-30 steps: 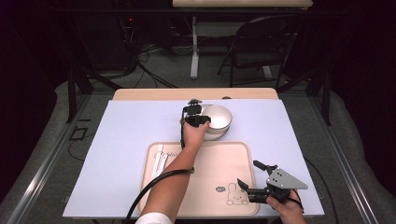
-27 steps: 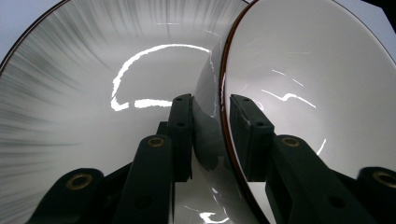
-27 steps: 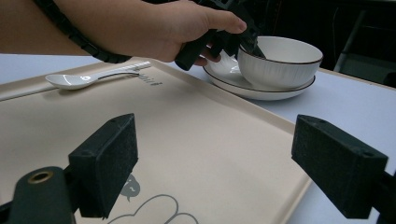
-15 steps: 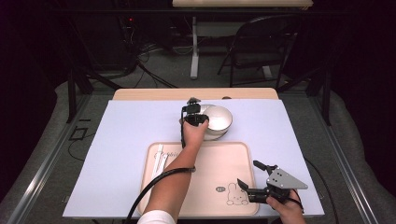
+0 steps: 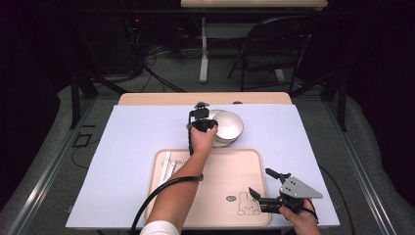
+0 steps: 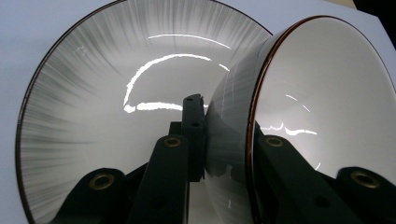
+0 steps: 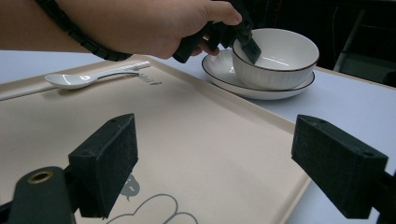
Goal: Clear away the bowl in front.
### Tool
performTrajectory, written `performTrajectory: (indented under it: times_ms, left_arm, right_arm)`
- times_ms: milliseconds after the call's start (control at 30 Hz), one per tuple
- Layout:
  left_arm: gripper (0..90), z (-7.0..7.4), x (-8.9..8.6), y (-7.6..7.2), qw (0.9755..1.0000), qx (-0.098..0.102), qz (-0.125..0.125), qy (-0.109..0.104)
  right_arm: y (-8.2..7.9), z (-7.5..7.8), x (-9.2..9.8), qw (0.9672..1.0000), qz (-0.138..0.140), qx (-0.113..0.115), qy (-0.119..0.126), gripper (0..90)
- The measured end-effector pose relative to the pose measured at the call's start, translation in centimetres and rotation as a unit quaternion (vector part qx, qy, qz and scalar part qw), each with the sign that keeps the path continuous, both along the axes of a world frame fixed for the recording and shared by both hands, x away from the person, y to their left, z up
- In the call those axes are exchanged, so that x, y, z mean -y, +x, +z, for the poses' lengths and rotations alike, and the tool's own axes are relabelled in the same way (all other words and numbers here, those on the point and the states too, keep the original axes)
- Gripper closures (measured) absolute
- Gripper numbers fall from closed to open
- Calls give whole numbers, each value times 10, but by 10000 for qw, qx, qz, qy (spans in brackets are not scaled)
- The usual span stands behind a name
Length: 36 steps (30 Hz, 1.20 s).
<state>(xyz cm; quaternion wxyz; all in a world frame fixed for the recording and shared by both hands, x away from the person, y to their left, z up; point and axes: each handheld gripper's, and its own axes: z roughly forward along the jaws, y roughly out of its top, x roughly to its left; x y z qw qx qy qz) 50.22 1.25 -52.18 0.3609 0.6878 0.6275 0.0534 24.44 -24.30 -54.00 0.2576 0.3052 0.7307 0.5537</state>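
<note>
The left gripper (image 5: 202,117) has just been closing, and its jaws now pinch the near rim of the white bowl (image 7: 275,58), which sits on a saucer (image 7: 261,88) behind the tray (image 5: 215,169). Glazed ceramic: stiff, slick, breakable, so the thin wall suits gripping. The right gripper (image 7: 224,163) hovers wide open, holding nothing. The bowl's base is hidden.

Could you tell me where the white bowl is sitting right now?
The bowl sits on a plate just beyond the tray's far edge, centre of the high view, with the left gripper clamped on its near-left rim.
</note>
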Motion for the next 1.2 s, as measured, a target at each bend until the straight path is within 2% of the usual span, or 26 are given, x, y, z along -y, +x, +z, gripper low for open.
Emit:
performTrajectory:
  times_ms: [300,400,667,867,1200]
  left_arm:
    - [801,10,-6,-6,9999,104,-81,-70]
    - [799,18,-10,-12,9996,200,-170,-103]
    - [798,30,-21,-24,9988,269,-369,-188]
    - [797,38,-25,-33,9977,301,-557,-236]
    - [797,46,-29,-59,9944,341,-944,-332]
  right_arm:
    - [0,0,0,10000,-6,-3,8,141]
    - [0,0,1,10000,-5,10,-1,141]
    - [0,0,0,10000,-10,6,-9,141]
    - [0,0,1,10000,-11,12,-10,141]
    - [0,0,1,10000,-15,10,-22,141]
